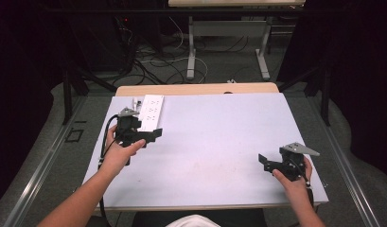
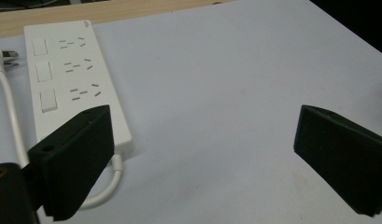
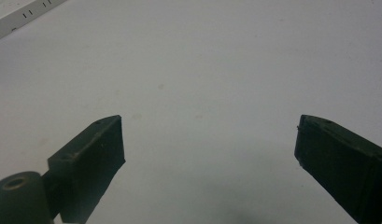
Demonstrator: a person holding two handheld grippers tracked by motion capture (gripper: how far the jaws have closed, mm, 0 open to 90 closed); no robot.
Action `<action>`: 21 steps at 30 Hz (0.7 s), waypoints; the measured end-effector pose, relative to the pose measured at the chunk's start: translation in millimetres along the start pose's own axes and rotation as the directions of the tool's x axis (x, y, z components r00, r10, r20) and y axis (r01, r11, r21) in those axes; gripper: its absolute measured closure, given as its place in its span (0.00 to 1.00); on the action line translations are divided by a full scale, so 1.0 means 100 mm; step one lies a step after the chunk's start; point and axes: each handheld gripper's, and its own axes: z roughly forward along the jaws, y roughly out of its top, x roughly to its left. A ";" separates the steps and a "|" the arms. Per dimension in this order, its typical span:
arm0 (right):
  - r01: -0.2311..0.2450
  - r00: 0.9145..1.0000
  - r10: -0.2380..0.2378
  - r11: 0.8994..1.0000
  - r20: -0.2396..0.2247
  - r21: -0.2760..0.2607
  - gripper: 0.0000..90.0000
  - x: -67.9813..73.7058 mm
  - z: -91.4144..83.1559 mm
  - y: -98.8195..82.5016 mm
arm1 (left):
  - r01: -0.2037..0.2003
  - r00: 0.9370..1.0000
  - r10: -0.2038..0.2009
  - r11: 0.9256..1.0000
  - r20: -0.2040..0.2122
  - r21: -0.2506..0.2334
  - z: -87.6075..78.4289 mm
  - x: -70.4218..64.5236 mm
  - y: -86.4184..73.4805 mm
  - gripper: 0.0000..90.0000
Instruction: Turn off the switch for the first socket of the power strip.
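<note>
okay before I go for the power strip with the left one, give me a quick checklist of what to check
1. Left hand-held gripper open: ok, jaws wide apart, nothing between them.
2. Right hand-held gripper open and away from the strip: ok, over bare table at the near right.
3. Power strip lying flat, sockets up: ok.
4. Strip lined up between the left jaws: not ok, it sits off to one jaw's side.
5. Cord out of the way: not ok, it loops beside the strip's near end, close to one jaw.
6. Plug unplugged: ok, prongs bare on the table.
</note>
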 end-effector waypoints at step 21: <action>0.003 1.000 -0.003 1.000 0.007 -0.014 0.08 -0.01 -0.01 0.00 | -0.004 0.999 0.003 0.999 -0.043 -0.032 -0.27 -0.01 -0.43 0.00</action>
